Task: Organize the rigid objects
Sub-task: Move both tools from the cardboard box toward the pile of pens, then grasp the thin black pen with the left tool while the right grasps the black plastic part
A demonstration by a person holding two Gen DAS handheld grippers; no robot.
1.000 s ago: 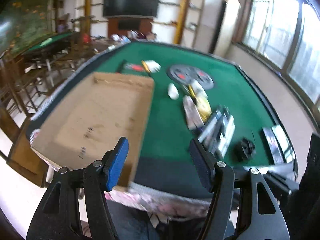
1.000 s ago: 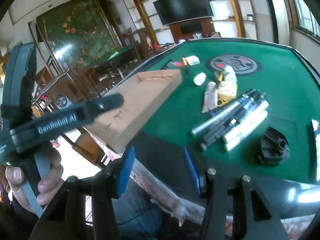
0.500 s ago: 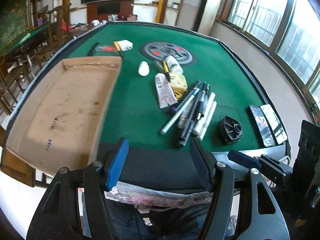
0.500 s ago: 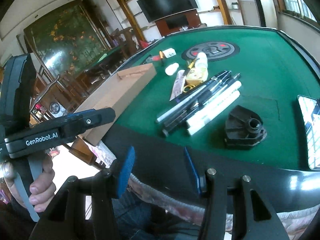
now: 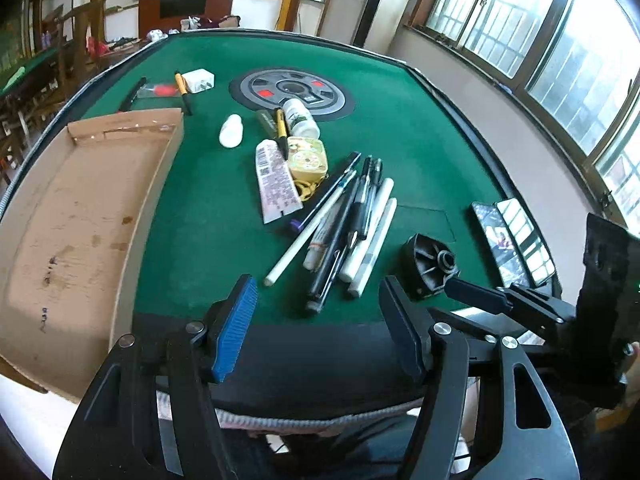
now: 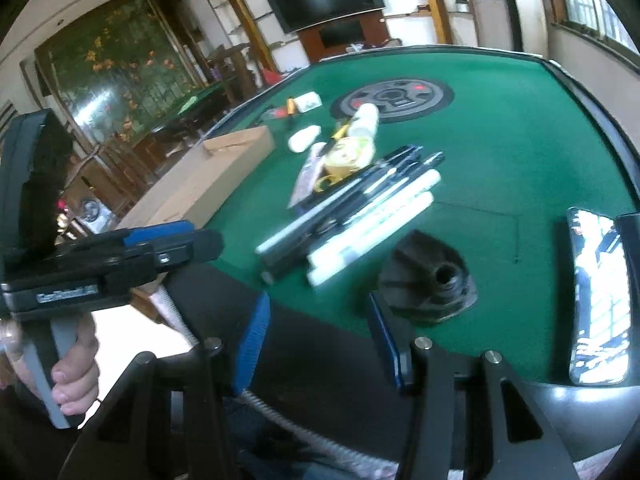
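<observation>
We're looking down over the near edge of the green table, and both claws are held apart with nothing between their blue pads. Our left claw hangs wide over the dark table rim, just short of the bundle of pens and markers, which lies fanned out in the middle of the felt. Our right claw is spread too, empty, hovering at the rim with the black ribbed plastic part just beyond its right pad. To the left of the pens sits the shallow cardboard tray, its floor bare, overhanging the table's near edge. Behind the pens we see a flattened tube, a small yellow tin touching it, a white bottle with a green label on its side, and a little white bottle alone nearer the tray. At the far right, two phones lie side by side by the rim. In the right view, a hand grips the left tool's handle.
</observation>
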